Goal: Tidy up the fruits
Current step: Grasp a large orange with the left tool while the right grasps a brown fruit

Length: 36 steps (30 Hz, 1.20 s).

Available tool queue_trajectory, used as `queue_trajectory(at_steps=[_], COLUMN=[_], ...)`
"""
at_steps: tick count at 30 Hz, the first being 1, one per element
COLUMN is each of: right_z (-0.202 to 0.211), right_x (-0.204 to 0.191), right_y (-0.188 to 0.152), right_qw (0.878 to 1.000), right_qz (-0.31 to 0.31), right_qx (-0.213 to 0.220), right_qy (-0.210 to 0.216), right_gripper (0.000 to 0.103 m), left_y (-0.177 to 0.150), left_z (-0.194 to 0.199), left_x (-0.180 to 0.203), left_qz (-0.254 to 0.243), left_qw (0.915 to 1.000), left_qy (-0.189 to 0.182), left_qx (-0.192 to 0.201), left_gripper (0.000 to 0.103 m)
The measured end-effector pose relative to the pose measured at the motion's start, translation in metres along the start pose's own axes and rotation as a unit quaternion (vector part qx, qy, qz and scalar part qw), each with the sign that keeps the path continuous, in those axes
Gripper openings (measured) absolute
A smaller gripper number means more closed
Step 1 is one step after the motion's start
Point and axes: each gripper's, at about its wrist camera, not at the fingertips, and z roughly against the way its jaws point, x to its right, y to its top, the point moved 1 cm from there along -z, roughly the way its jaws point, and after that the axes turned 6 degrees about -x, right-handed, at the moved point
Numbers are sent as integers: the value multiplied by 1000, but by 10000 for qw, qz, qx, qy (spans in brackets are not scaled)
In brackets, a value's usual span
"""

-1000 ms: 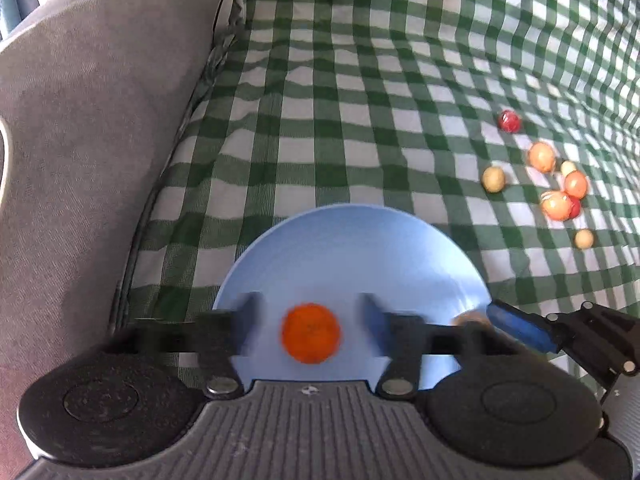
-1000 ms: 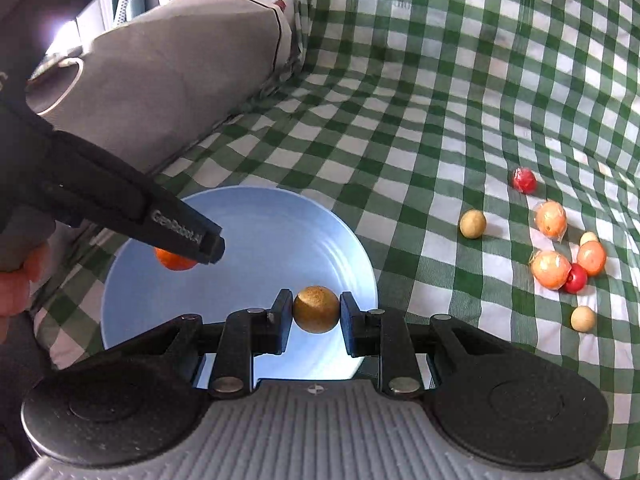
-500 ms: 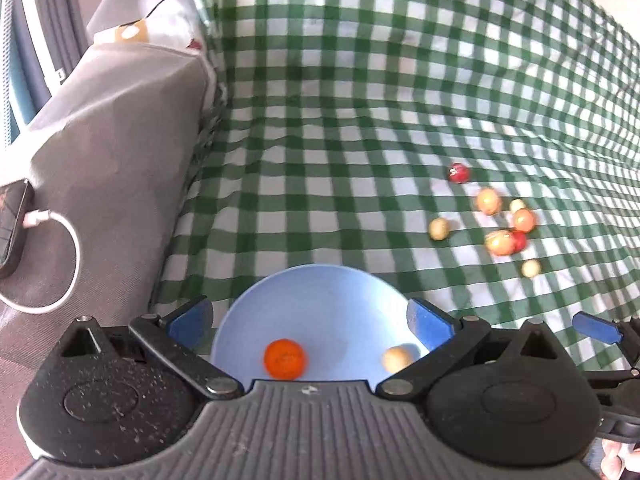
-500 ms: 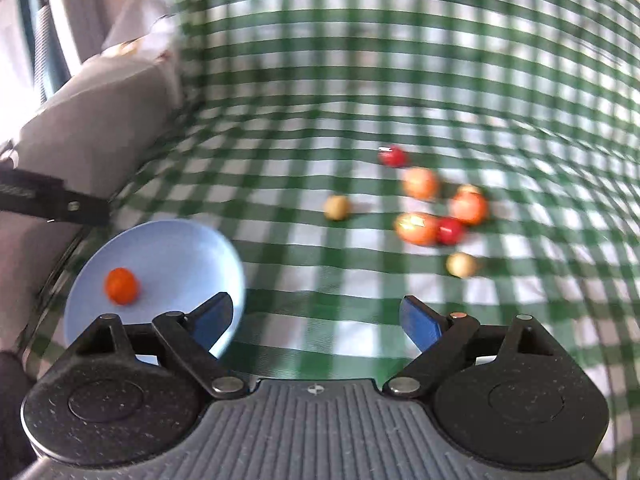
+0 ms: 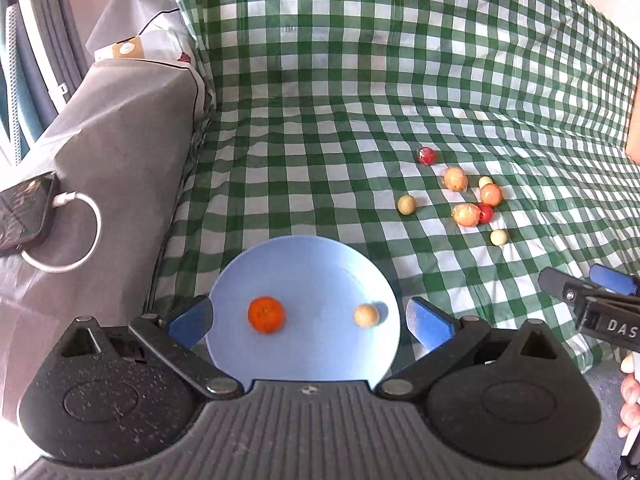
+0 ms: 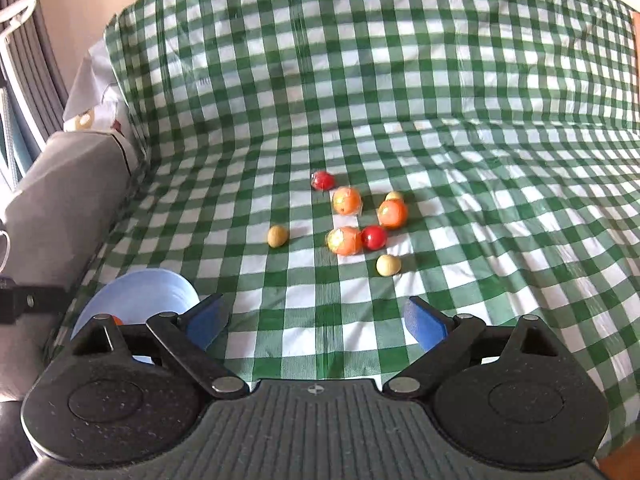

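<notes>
A light blue plate (image 5: pixel 320 264) lies on the green checked cloth (image 5: pixel 320 140). On it sit an orange fruit (image 5: pixel 266 314) and a tan round fruit (image 5: pixel 366 315). My left gripper (image 5: pixel 308 320) is open and empty, above the plate's near side. Several loose fruits lie in a cluster to the right: red (image 6: pixel 323 180), orange (image 6: pixel 346 201), tan (image 6: pixel 277 236), pale (image 6: pixel 388 265). My right gripper (image 6: pixel 316 322) is open and empty, short of the cluster; the plate (image 6: pixel 140 288) is at its left. Its finger shows at the right edge of the left wrist view (image 5: pixel 576 292).
A grey cushion (image 5: pixel 100 152) bounds the cloth on the left, with a phone (image 5: pixel 22 216) and white cable (image 5: pixel 80 236) on it. The cloth rises up a backrest behind. The cloth's front edge drops off at the lower right (image 5: pixel 592 356).
My right gripper let the tan fruit go onto the plate, opened, and swung right toward the cluster. My left gripper opened off the orange fruit and pulled back and up.
</notes>
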Motion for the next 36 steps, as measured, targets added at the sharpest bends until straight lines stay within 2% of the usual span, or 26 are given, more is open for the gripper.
queue_trajectory(at_steps=[11, 15, 19, 23, 27, 33, 35, 36], right_z=[61, 70, 64, 36, -16, -108, -132, -143], right_x=[-48, -54, -40, -13, 18, 66, 78, 83], right_y=[-25, -26, -24, -21, -15, -2, 1, 3], right_qw=[9937, 9934, 9964, 9993, 9989, 9960, 9953, 9952], right_qz=[522, 618, 415, 142, 58, 62, 104, 135], right_qx=[144, 283, 298, 263, 229, -71, -154, -139], right_qy=[979, 929, 678, 243, -401, -888, -955, -963], right_gripper=[100, 102, 102, 102, 102, 75, 65, 63], left_y=[-42, -49, -42, -20, 15, 68, 80, 85], left_z=[49, 59, 58, 42, 4, -89, -119, -133], left_x=[-14, -17, -12, 9, 49, 124, 142, 150], left_qz=[261, 358, 432, 221, -354, -1356, -1524, -1582], left_qw=[9995, 9988, 9986, 9994, 9991, 9907, 9879, 9867], left_qy=[158, 263, 121, 29, 49, -140, -275, -359], left_qx=[117, 228, 262, 283, 213, -2, -98, -133], left_gripper=[103, 103, 103, 103, 103, 103, 103, 103])
